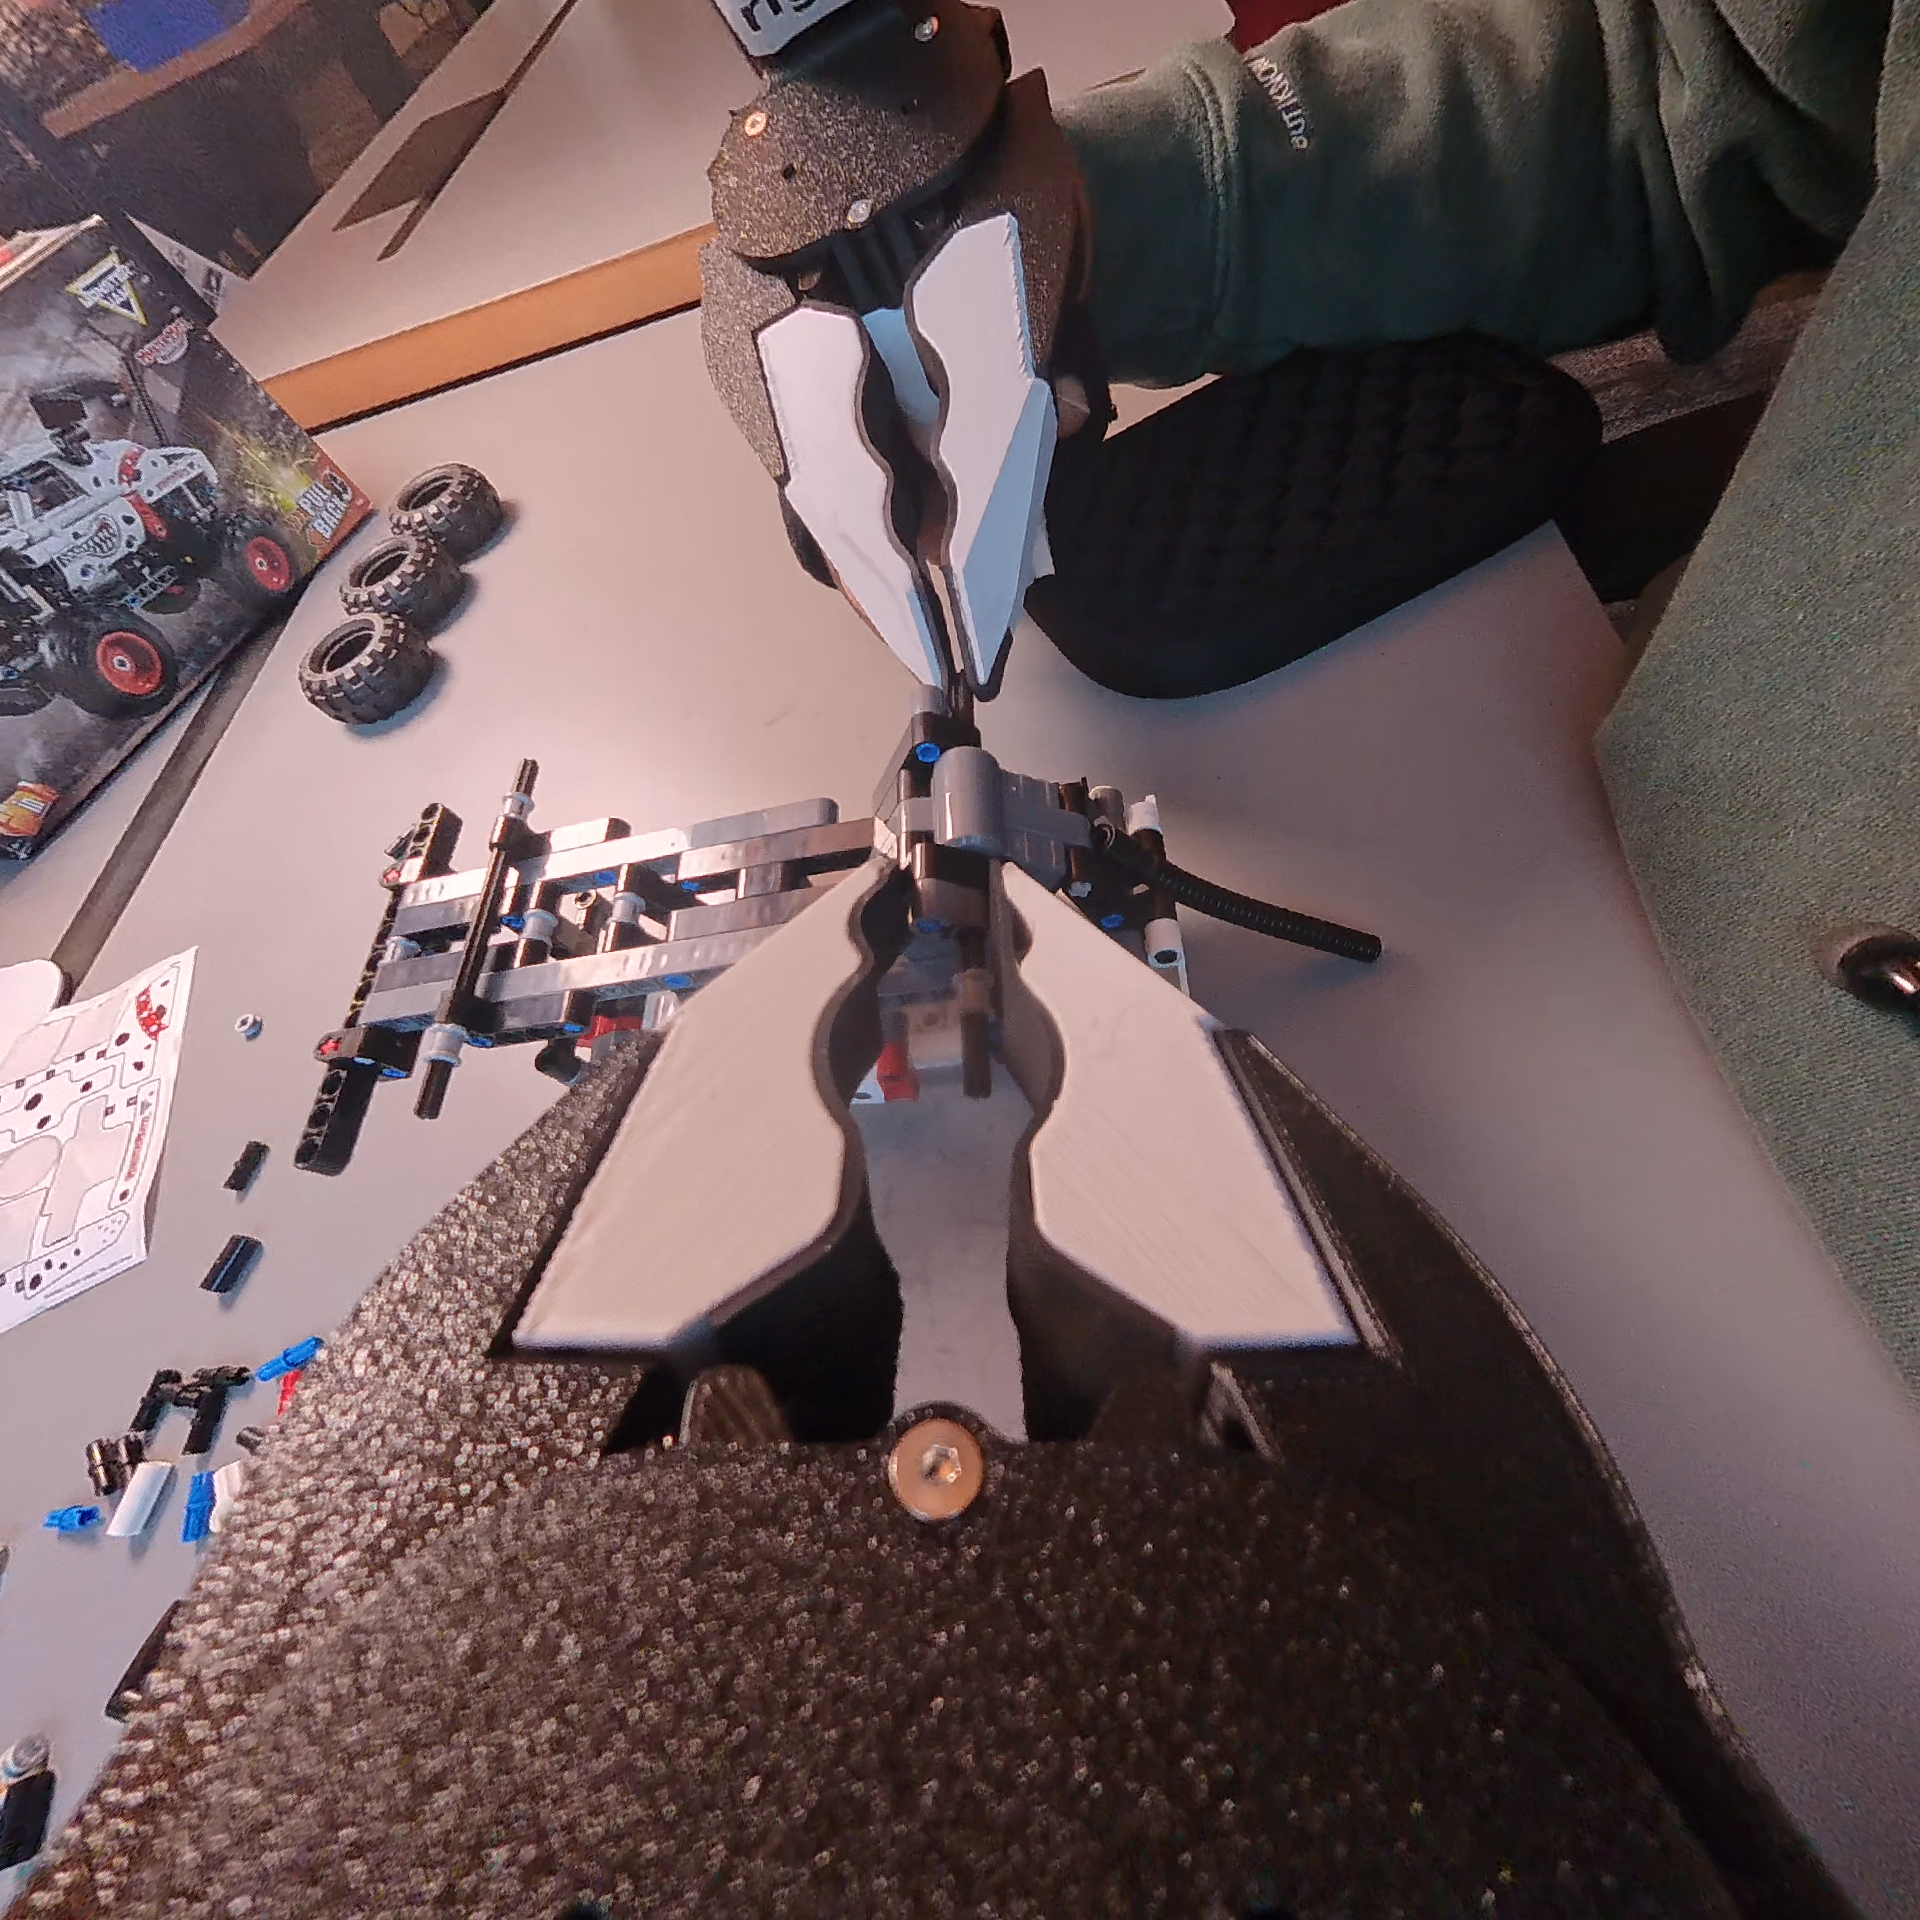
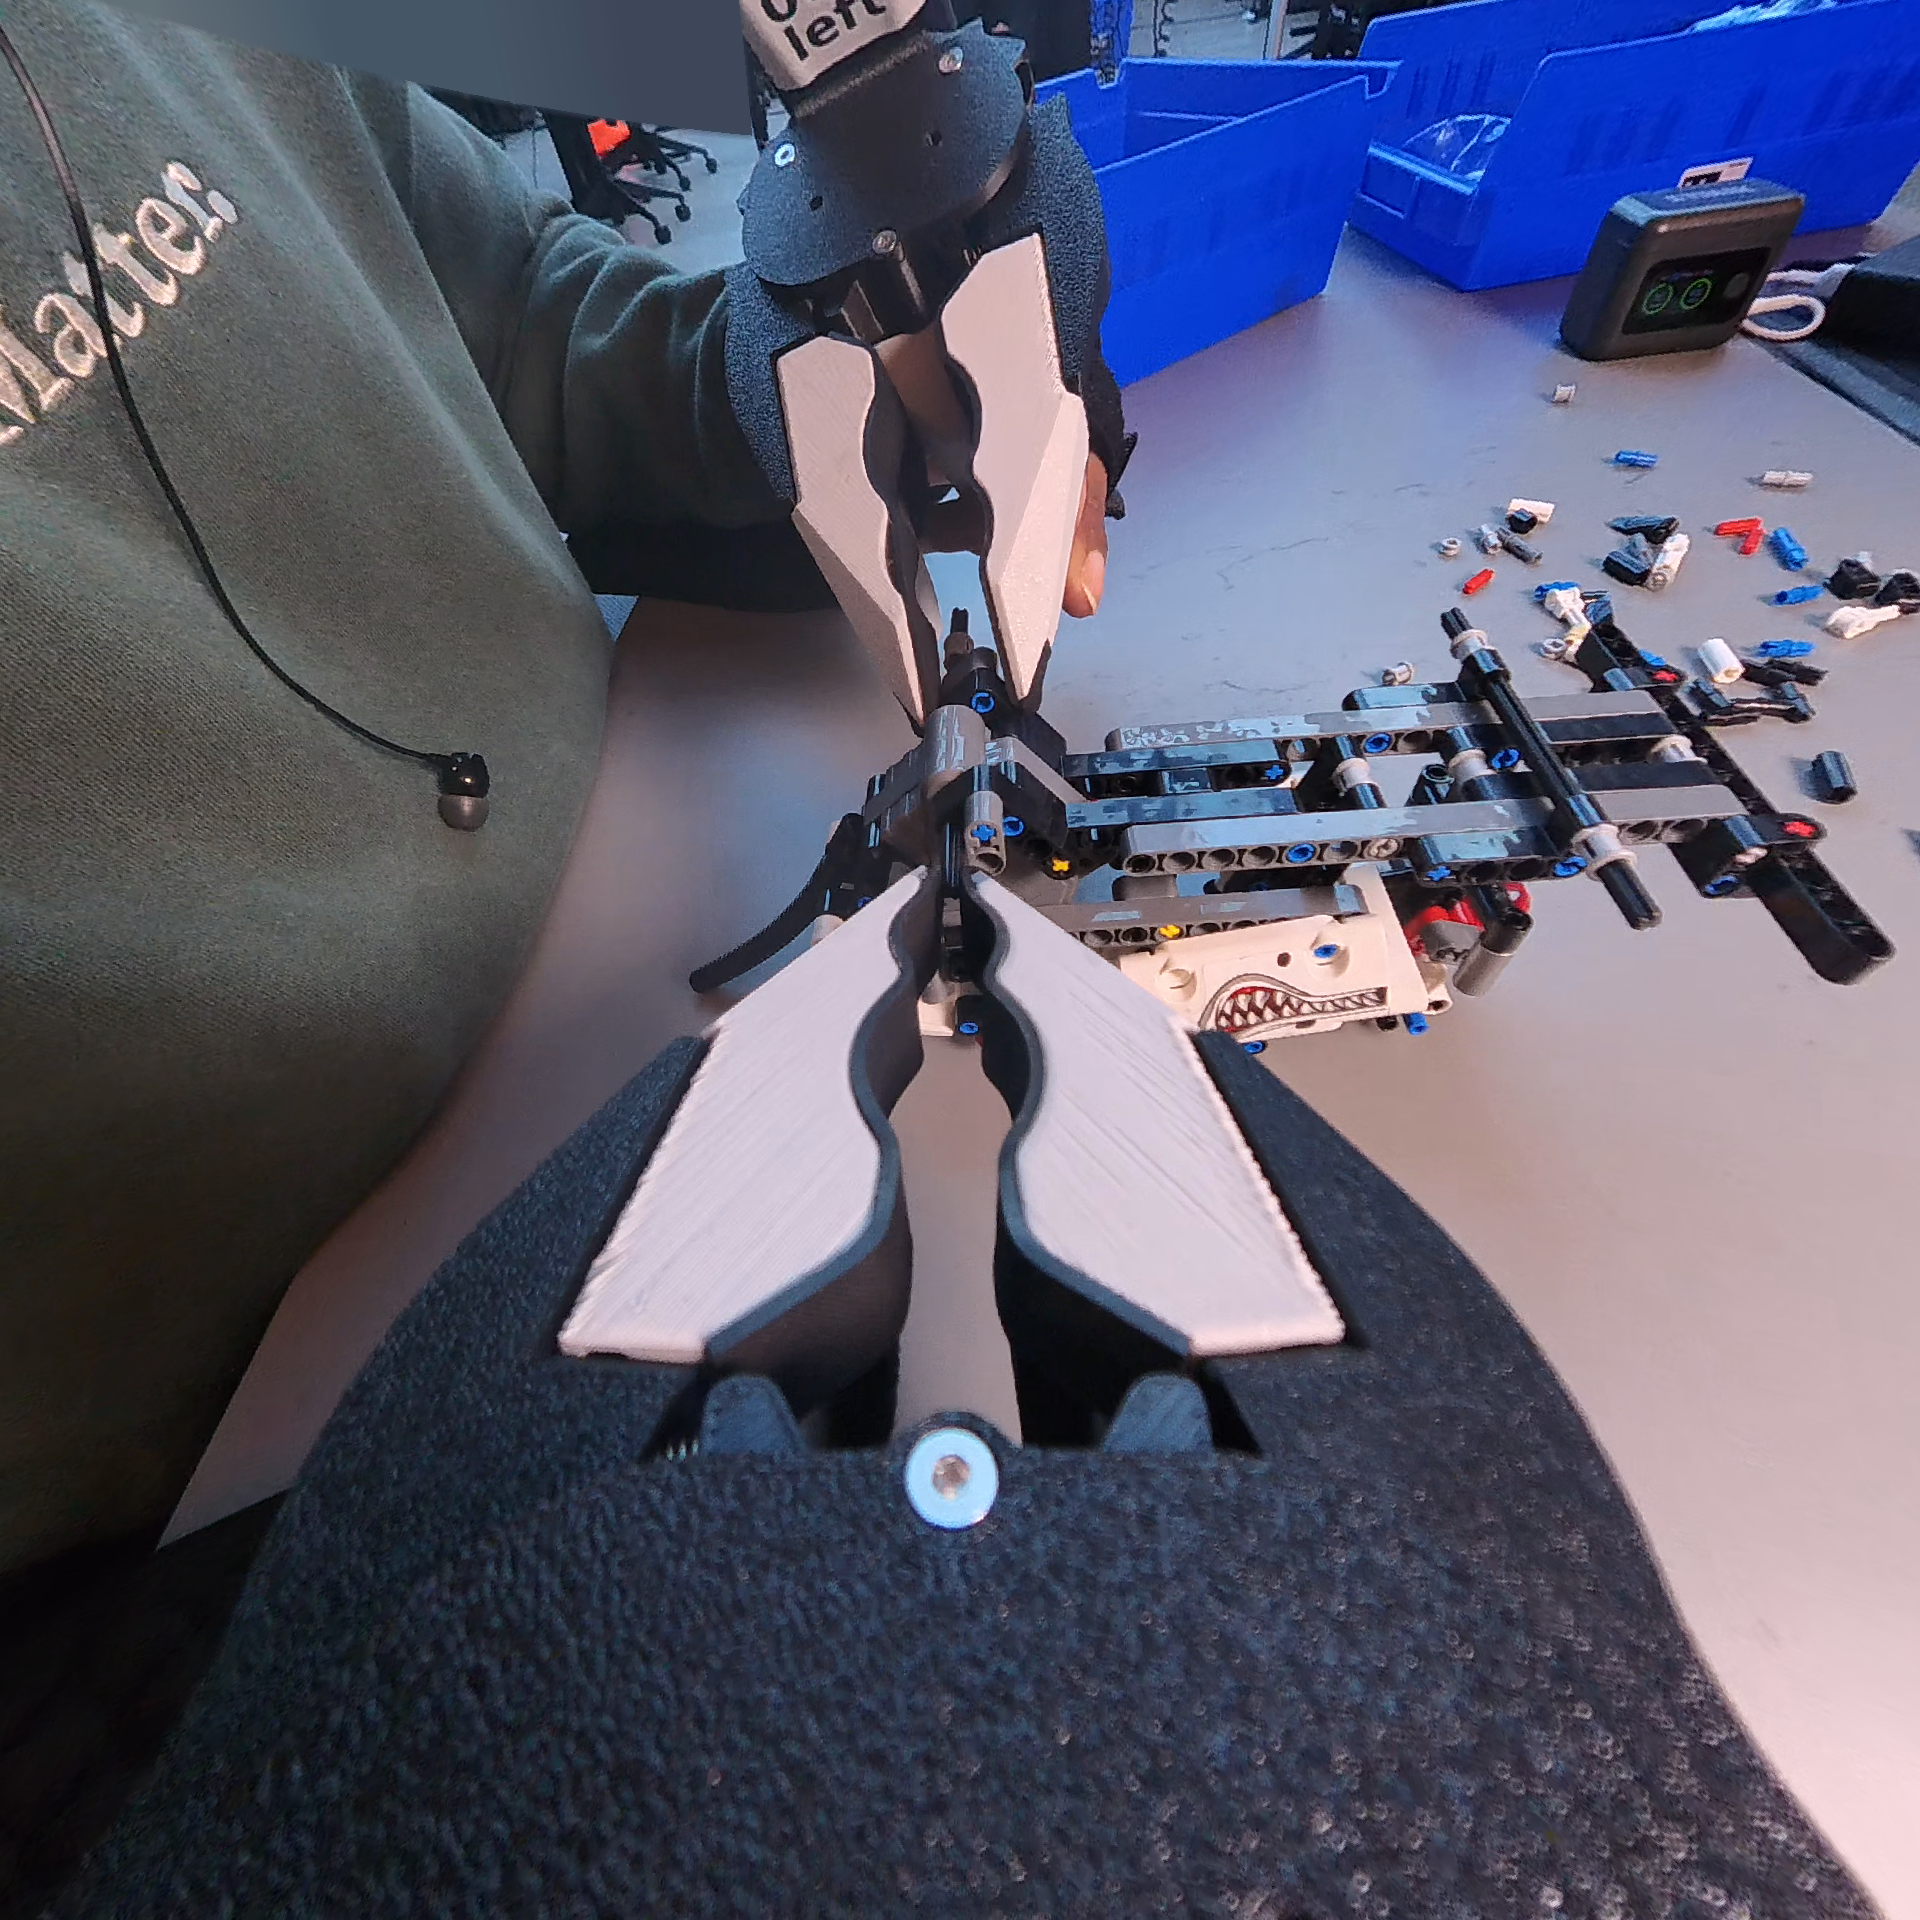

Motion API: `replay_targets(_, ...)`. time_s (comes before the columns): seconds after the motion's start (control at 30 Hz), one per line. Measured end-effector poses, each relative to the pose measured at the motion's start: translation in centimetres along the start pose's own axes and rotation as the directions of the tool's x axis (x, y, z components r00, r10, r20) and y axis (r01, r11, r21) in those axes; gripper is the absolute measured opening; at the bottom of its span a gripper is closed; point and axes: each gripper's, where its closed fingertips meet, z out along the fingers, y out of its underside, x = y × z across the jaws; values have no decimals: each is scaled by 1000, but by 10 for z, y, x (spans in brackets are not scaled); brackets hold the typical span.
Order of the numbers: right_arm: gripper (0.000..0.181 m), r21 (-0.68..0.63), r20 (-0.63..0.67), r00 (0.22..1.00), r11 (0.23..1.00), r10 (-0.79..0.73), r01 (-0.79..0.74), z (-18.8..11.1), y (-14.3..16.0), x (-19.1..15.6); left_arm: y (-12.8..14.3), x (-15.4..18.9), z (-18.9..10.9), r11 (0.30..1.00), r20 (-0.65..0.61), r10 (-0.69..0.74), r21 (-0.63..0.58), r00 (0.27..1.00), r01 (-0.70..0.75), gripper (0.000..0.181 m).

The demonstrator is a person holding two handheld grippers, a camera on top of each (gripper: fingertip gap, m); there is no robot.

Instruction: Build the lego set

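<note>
- Between the two pairs of fingers, on the smooth grey table (image 1: 1455, 1039), lies the half-built truck frame (image 1: 644, 914): long black and grey beams with rows of holes, held by blue pins.
- At its near end the left gripper (image 1: 940, 883) closes its ridged white fingers (image 1: 727, 1122) around a black upright part of the frame.
- From the far side the right gripper (image 1: 951, 675) pinches a thin black axle (image 2: 951, 862) at the same end, fingers nearly together.
- A ribbed black hose (image 1: 1268, 914) curves out just right of the left fingertips.
- Beneath the beams sits a white block (image 2: 1268, 977) with a toothed-mouth sticker.
- Left of the left fingers stand three knobbly black tyres (image 1: 400, 592), near the set's box (image 1: 114, 499) and a sticker sheet (image 1: 78, 1122).
- Small loose pieces (image 2: 1683, 582), black, blue, white and red, lie scattered beyond the frame's far end.
- Two blue bins (image 2: 1455, 145) and a small dark device (image 2: 1683, 270) stand farther back.
</note>
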Motion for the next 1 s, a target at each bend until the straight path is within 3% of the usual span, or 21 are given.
replay_targets(0.43,3,3,-10,1000,1000,1,-1,-3,1,1,-1,-1,-2,1000,17,-18,9,1000,17,16)
replay_targets(0.53,3,6,-14,1000,1000,3,-3,-4,1,2,-9,-3,-18,991,-16,-113,67,993,114,29)
replay_targets(0.7,3,5,-9,1000,1000,3,-3,-4,1,2,12,3,-29,977,-79,-212,5,974,213,21)
replay_targets(0.83,3,5,-10,1000,1000,2,-2,-4,1,2,11,5,-22,979,-74,-203,10,976,205,7)
replay_targets(1.0,3,5,-10,1000,1000,3,-3,-4,1,2,10,7,-20,979,-88,-201,0,976,202,6)
